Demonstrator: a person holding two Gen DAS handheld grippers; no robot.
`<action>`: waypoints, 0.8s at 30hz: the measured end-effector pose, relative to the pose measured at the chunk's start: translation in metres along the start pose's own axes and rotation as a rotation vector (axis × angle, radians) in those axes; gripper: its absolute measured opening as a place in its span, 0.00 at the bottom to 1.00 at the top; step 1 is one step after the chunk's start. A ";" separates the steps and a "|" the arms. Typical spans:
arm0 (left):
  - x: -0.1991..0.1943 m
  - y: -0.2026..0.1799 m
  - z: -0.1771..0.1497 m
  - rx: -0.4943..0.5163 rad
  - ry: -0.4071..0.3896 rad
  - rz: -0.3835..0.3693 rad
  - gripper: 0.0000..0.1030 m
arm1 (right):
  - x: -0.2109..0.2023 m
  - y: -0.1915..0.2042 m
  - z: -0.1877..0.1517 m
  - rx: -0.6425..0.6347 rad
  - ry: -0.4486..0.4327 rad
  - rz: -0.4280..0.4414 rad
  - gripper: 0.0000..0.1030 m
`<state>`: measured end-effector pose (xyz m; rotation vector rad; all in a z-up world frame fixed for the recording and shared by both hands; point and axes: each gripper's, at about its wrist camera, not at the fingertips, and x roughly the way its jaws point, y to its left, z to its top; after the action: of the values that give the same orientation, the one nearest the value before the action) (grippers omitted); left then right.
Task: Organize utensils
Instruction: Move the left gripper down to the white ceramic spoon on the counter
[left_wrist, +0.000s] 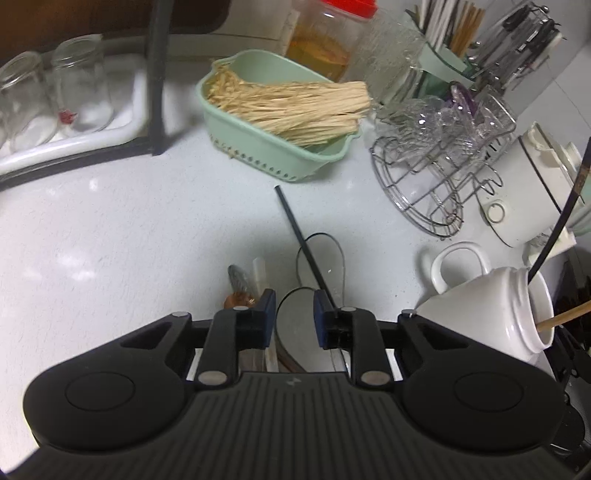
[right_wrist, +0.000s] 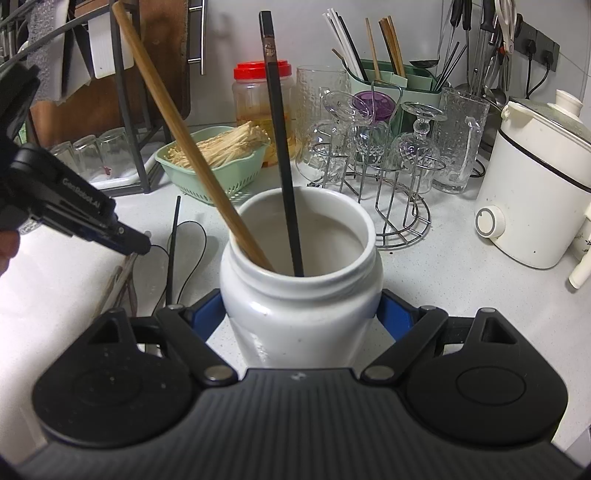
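Observation:
My right gripper (right_wrist: 301, 310) is shut on a white ceramic jar (right_wrist: 295, 332), with a blue pad on each side of its body. A wooden chopstick (right_wrist: 192, 147) and a black chopstick (right_wrist: 280, 147) lean inside it. In the left wrist view the same jar (left_wrist: 509, 314) stands at the right. My left gripper (left_wrist: 294, 317) is low over a small pile of utensils (left_wrist: 243, 288) on the white counter, its pads a narrow gap apart. A thin wire loop (left_wrist: 340, 254) shows in that gap. A loose black chopstick (left_wrist: 295, 225) runs past the right fingertip. I see nothing pinched.
A green basket of pale strands (left_wrist: 280, 110) sits behind the pile. Right of it is a wire rack of upturned glasses (left_wrist: 443, 147) and a white cooker (left_wrist: 528, 184). A red-lidded jar (right_wrist: 258, 96) and a green utensil holder (right_wrist: 402, 85) stand at the back. A dish rack with glasses (left_wrist: 55, 92) is on the left.

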<state>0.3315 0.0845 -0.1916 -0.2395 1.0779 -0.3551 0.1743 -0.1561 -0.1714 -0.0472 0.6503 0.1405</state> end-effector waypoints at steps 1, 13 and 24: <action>0.001 0.000 0.002 0.010 0.006 -0.018 0.22 | 0.000 0.000 0.000 -0.001 -0.001 0.001 0.87; 0.019 -0.011 0.018 0.310 0.069 -0.021 0.23 | 0.000 0.001 0.000 0.002 -0.003 0.002 0.87; 0.027 0.000 0.025 0.337 0.166 -0.127 0.23 | -0.001 0.001 -0.001 0.014 -0.004 -0.004 0.87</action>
<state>0.3650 0.0739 -0.2026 0.0238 1.1495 -0.6721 0.1729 -0.1556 -0.1717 -0.0343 0.6474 0.1321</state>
